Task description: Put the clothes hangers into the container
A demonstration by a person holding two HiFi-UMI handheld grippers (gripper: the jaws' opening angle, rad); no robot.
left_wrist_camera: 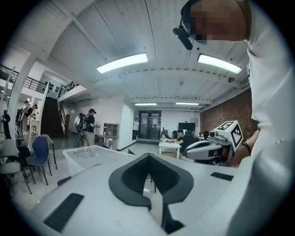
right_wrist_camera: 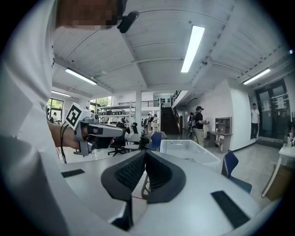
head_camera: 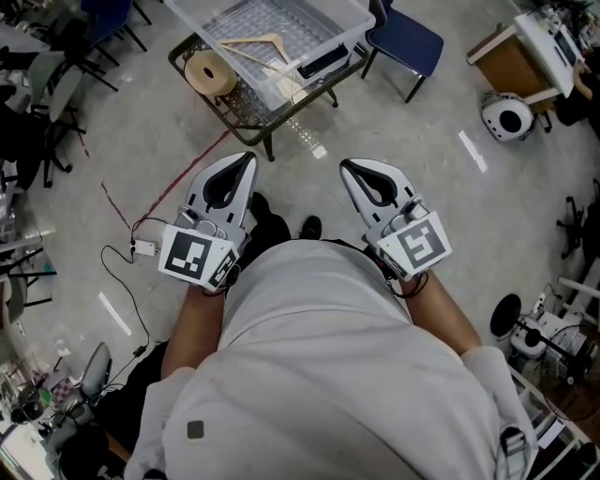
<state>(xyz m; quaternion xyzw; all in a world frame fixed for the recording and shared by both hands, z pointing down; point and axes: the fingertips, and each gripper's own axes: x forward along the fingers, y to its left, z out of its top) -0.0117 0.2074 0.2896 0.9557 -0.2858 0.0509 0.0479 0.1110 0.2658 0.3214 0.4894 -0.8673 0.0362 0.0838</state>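
Note:
A clear plastic container [head_camera: 349, 21] stands on a low wire table [head_camera: 246, 111] at the top of the head view. A wooden clothes hanger [head_camera: 255, 45] lies inside it. My left gripper [head_camera: 247, 158] and my right gripper [head_camera: 345, 166] are held side by side close to my body, well short of the table and pointing toward it. Both are shut with nothing between the jaws. In the left gripper view my left gripper [left_wrist_camera: 147, 156] has the container [left_wrist_camera: 87, 159] ahead of it to the left. In the right gripper view my right gripper [right_wrist_camera: 144, 153] has the container [right_wrist_camera: 184, 150] ahead of it to the right.
A brown tape roll [head_camera: 210, 73] sits on the wire table beside the container. A blue chair [head_camera: 405, 42] stands to the right of the table. A cable with a small white box [head_camera: 143, 248] lies on the floor at the left. Desks and equipment line the room's edges.

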